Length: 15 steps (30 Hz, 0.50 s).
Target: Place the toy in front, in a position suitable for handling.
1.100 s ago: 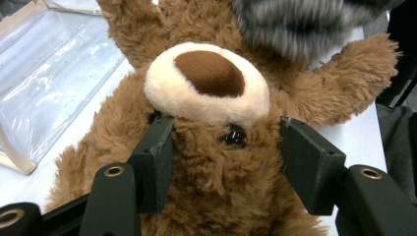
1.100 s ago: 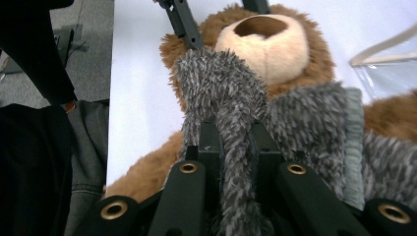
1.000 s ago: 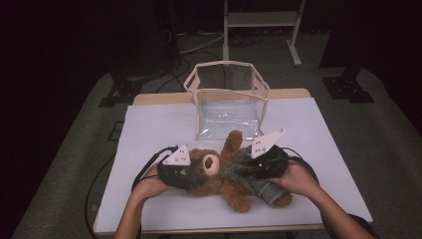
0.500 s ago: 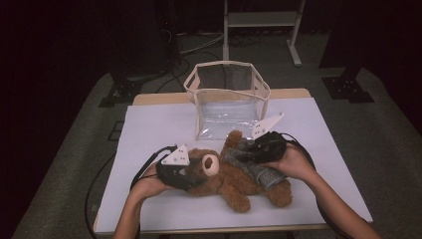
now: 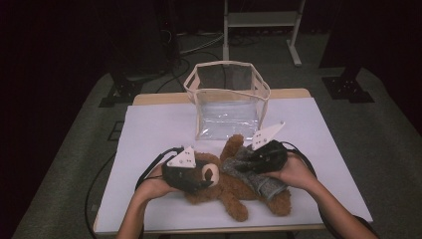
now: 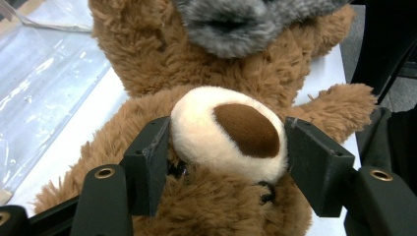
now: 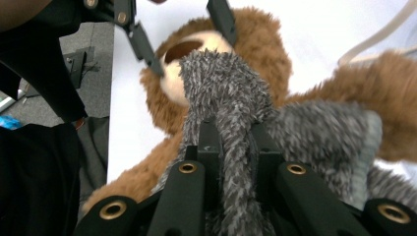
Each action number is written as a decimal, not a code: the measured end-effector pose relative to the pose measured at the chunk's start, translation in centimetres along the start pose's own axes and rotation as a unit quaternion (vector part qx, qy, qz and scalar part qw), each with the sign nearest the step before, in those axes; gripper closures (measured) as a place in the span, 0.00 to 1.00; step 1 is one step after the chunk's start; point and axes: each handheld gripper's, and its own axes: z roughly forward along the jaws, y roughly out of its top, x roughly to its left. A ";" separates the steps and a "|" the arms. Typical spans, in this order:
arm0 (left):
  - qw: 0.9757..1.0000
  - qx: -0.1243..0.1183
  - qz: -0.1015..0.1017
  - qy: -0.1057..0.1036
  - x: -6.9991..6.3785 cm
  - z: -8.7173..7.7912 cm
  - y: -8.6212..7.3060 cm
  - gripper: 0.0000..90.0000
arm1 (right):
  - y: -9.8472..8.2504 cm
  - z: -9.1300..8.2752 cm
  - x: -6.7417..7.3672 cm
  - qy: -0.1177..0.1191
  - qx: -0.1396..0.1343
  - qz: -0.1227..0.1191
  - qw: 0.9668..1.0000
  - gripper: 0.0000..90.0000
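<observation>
Right hand-held gripper (image 5: 249, 168) has shifted toward the bag (image 5: 228, 102), gripping grey fabric (image 7: 231, 98).

Three cameras, one table, one teddy bear

The high view sits up above the person's side and looks forward and down on the whole white table (image 5: 159, 124), from far off; the left gripper view rides on the left gripper (image 6: 226, 162) and looks along its two black jaws, very close to the teddy bear (image 6: 147, 59); the right gripper view rides on the right gripper (image 7: 231, 142) and looks along its jaws, very close to the grey cloth (image 7: 221, 83); all three views share the bear; both gripper views share its cream snout (image 6: 216, 132).
</observation>
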 end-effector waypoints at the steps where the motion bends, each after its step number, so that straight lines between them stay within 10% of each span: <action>1: 1.000 0.001 0.002 -0.002 0.0 0.0 0.0 0.41 | 0.4 0.1 -0.1 -0.001 0.001 -0.003 1.000 0.88; 8: 1.000 0.010 0.008 -0.008 -0.2 -0.1 -0.2 0.41 | 2.4 2.2 -0.3 -0.001 0.024 -0.026 0.999 0.88; 15: 1.000 0.011 0.010 -0.010 -0.2 -0.1 -0.2 0.41 | 0.4 0.0 -1.3 -0.016 0.011 0.003 1.000 0.88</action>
